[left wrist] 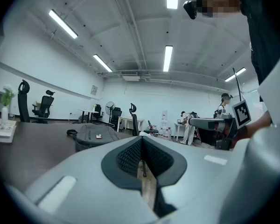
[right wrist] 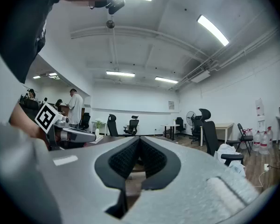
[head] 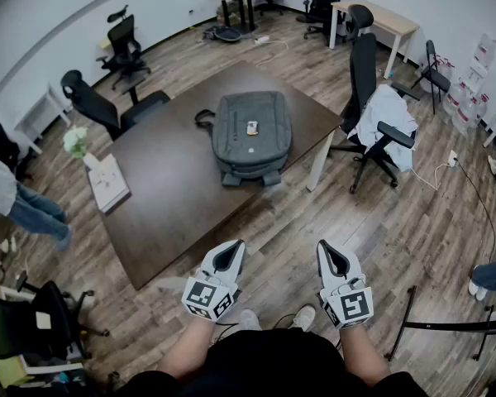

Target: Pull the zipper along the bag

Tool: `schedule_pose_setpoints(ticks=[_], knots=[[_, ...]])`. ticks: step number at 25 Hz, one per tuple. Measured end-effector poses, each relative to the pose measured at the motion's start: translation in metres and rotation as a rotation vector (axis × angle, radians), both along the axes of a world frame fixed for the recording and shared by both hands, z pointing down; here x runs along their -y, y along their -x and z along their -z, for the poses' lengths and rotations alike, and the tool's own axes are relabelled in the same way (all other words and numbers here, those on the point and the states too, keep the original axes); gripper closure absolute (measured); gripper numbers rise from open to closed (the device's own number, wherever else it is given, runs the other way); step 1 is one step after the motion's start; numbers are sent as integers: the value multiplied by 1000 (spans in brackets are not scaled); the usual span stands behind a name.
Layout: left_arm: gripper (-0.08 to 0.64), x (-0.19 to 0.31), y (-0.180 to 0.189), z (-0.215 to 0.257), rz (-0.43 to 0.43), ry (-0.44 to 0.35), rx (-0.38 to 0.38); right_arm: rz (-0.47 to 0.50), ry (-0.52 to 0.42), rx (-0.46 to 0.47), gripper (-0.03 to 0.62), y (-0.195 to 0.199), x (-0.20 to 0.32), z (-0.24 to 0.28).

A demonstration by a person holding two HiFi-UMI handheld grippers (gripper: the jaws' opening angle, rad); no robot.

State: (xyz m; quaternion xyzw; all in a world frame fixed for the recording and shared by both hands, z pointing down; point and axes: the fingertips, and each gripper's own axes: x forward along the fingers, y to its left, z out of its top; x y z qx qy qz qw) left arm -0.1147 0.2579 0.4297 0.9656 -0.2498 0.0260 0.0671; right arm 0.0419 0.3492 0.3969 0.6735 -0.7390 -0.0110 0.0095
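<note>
A grey backpack (head: 251, 135) lies flat on the dark brown table (head: 174, 197), near its far right corner, with a small tag on top. It also shows low and far off as the backpack (left wrist: 94, 135) in the left gripper view. My left gripper (head: 229, 255) and right gripper (head: 333, 257) are held side by side close to my body, well short of the table's near edge. Both are shut with nothing between the jaws. The zipper is too small to make out.
A white box with a small plant (head: 103, 176) sits on the table's left end. Black office chairs (head: 99, 106) stand at the far left, another chair with a white cloth (head: 379, 126) at the right. A person (head: 21, 205) stands at the left. Wood floor surrounds the table.
</note>
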Motion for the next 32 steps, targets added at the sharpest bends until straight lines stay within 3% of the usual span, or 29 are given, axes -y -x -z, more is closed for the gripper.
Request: schedule_pose_setpoints(ticks=[23, 32], knots=[[540, 37, 53, -27, -35, -12, 49, 14, 55, -23, 588, 68, 42, -23], [540, 77, 33, -44, 2, 21, 82, 61, 121, -63, 588, 53, 82, -46]])
